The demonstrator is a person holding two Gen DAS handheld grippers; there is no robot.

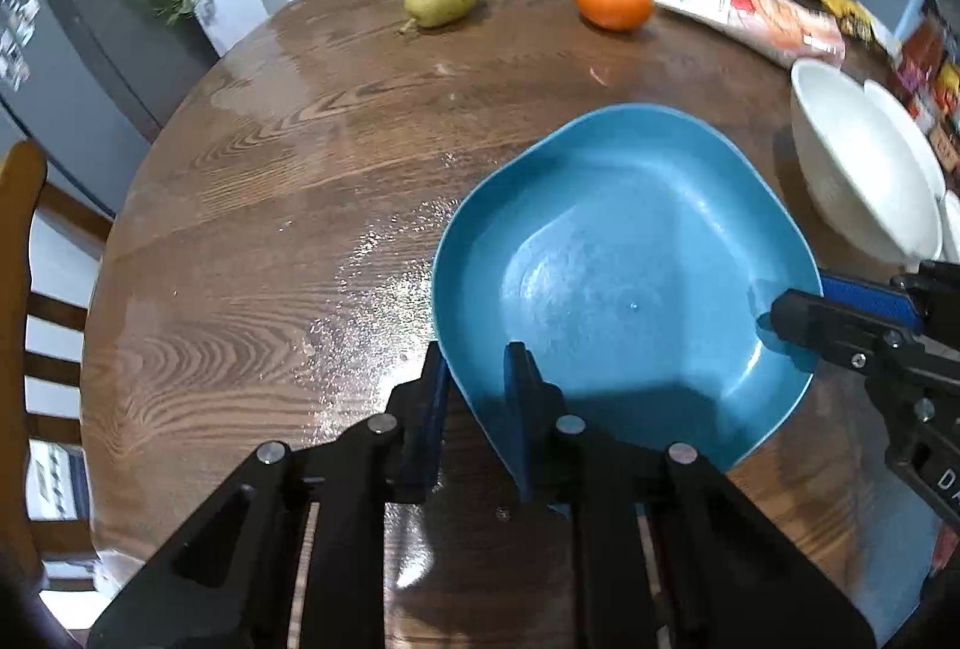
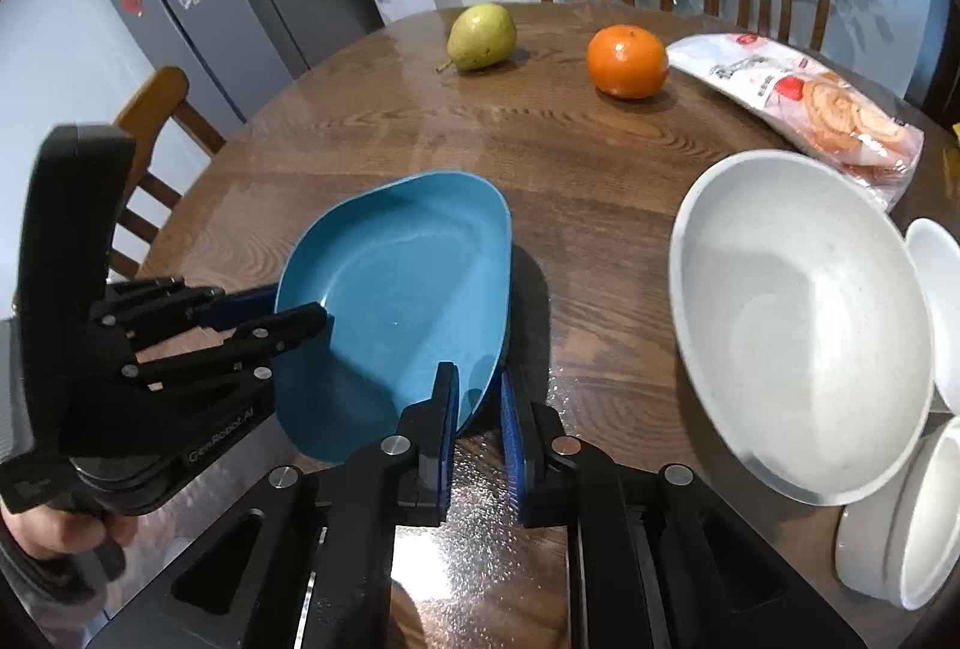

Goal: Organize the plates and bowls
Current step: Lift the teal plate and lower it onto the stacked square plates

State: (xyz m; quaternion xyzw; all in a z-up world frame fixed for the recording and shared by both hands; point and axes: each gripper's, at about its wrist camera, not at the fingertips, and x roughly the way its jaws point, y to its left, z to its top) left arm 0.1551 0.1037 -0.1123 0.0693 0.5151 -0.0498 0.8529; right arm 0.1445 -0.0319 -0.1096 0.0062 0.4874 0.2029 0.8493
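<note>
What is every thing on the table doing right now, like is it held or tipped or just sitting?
blue plate: tilted, gripped at two edges
left gripper: jaws closed on the plate's rim
right gripper: jaws closed on the plate's rim
white bowl: tipped, leaning on other white dishes
pear: lying on its side, untouched
orange: resting, untouched
snack bag: lying flat, looks sealed

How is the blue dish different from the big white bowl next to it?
The blue dish is teal, shallow and squarish with rounded corners; the white bowl is round, deeper and speckled off-white. Both tongs, left and right, straddle the blue dish's rim, while nothing holds the white bowl. The blue dish sits alone on the wooden table; the white bowl leans among other white dishes. Both are empty.
</note>
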